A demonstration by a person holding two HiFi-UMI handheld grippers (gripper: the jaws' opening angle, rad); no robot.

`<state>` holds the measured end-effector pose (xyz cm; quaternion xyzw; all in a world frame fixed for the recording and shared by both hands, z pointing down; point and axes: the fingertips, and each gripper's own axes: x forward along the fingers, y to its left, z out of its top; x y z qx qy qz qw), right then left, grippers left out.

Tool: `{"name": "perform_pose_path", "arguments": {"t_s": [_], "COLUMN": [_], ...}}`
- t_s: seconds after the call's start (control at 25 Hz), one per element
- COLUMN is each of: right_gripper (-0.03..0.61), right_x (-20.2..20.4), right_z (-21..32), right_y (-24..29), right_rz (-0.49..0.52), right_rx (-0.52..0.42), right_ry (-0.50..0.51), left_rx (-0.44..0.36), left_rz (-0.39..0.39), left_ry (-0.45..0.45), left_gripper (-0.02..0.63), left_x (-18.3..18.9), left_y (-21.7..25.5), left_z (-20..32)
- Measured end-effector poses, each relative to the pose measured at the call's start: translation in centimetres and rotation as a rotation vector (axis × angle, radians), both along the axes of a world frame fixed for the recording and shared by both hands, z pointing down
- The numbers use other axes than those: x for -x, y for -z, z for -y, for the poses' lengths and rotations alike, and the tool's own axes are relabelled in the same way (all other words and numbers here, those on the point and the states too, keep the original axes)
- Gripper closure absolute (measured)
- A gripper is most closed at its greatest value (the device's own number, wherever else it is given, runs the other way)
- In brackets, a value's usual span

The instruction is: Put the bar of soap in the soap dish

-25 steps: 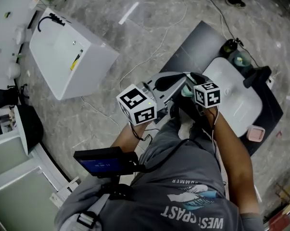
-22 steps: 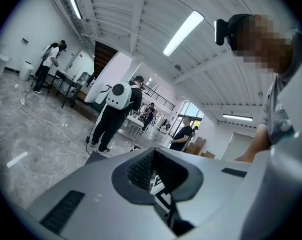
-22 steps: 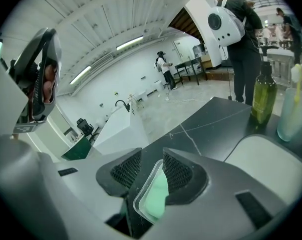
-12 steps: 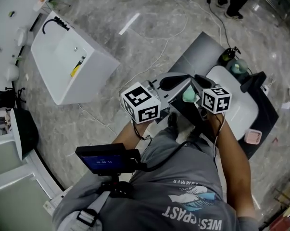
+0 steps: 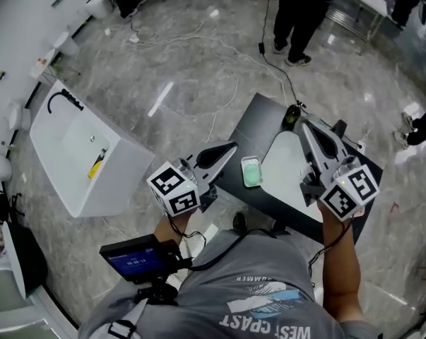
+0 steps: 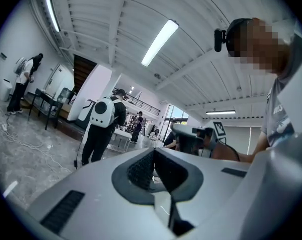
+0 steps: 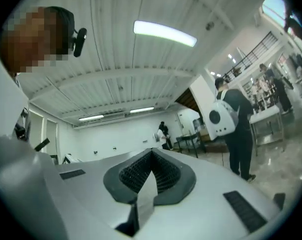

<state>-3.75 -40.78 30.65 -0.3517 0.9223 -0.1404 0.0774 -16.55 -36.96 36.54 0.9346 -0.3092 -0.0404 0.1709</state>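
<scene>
Rising off the table point(image 5: 261, 119), both grippers have moved apart. Left gripper point(image 5: 229, 148) and right gripper point(image 5: 303, 126) are each clenched shut on nothing. Soap point(image 5: 251, 171) now lies on the table between them, nearer the left one.

Left tongs point(image 5: 227, 149), right tongs point(image 5: 304, 127) — two; one soap bar point(image 5: 251, 171) — one basin point(image 5: 283, 171)
</scene>
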Motion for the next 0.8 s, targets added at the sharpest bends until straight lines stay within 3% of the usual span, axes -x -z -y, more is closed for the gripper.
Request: {"name": "perform_pose_path", "arguments": {"t_s": [0.16, 0.32, 0.56, 0.8], "right_gripper": [0.574, 0.574, 0.574, 0.574], "right_x": [-5.2, -8.7, -12.7, -13.4], "right_z": [-3.4, -6.8, -10.6, -15.6], "right_y": [6.6, 9.2, 9.0, 4.5], "right_rz": [-0.015, -0.081, -0.11, -0.098], "right_rx": [-0.147, -0.225, -0.246, -0.202], "right_ry": [-0.123, -0.236, -0.338, -0.33], "left_rx": [-0.027, -0.043, -0.056, -0.018], "left_rz": [0.012, 0.012, 0.002, 0.037], "left_ry": [-0.004, -0.001, -0.015, 0.026], "left_gripper": [0.606, 0.606, 0.606, 0.606], "left_x": [0.9, 1.9, 1.1, 1.7], "left_y": [1.1, 1.6, 0.6, -2.4], "left_z": [-0.6, -1.3, -2.3, -7.3]}}
